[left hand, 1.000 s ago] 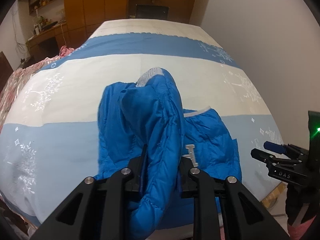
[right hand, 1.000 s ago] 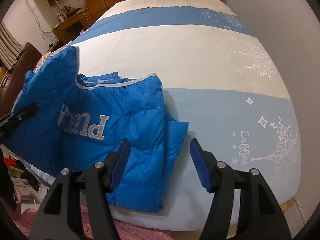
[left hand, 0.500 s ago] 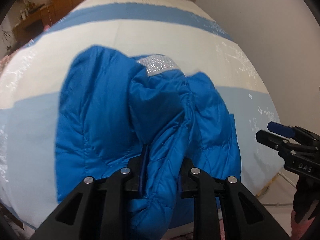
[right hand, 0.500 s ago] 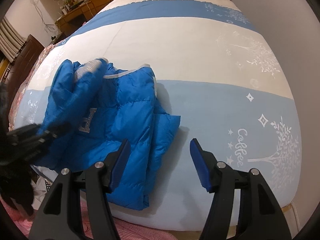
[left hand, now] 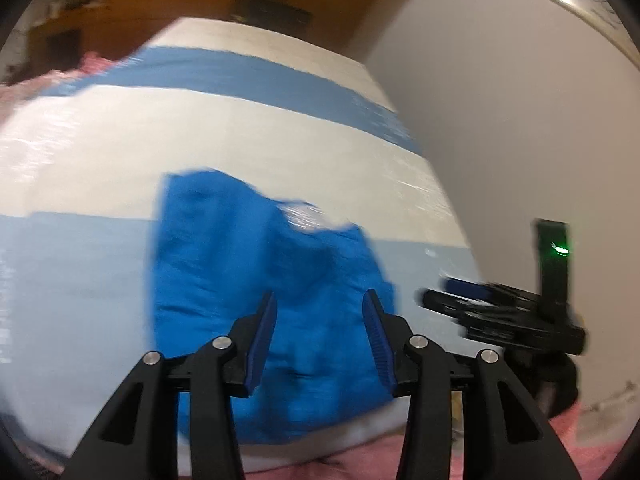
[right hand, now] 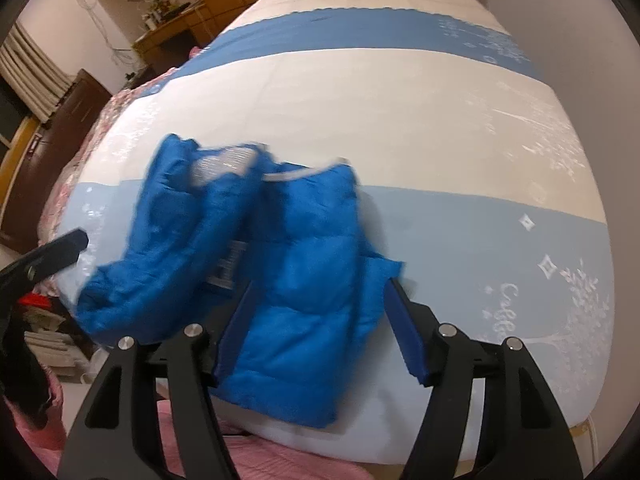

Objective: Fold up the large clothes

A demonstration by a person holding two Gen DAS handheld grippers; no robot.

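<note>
A blue puffer jacket [left hand: 248, 280] lies folded on itself near the front edge of the bed [left hand: 200, 128]; it also shows in the right wrist view [right hand: 304, 264], with its left side draped over the middle. My left gripper [left hand: 320, 320] is open and empty just above the jacket's near part. My right gripper [right hand: 316, 320] is open, its fingers on either side of the jacket's near right part without closing on it. The right gripper shows in the left wrist view [left hand: 460, 296], beside the jacket. The left view is blurred.
The bed [right hand: 440, 120] has a blue and cream striped cover and runs away from me. A white wall [left hand: 500, 120] borders its right side. Wooden cabinets and a desk [right hand: 168, 20] stand at the back left. A pink quilt [right hand: 100, 120] lies along the left edge.
My left gripper has opened and let go of the jacket fold, which now lies across the jacket. The right gripper has moved left, over the jacket's right part.
</note>
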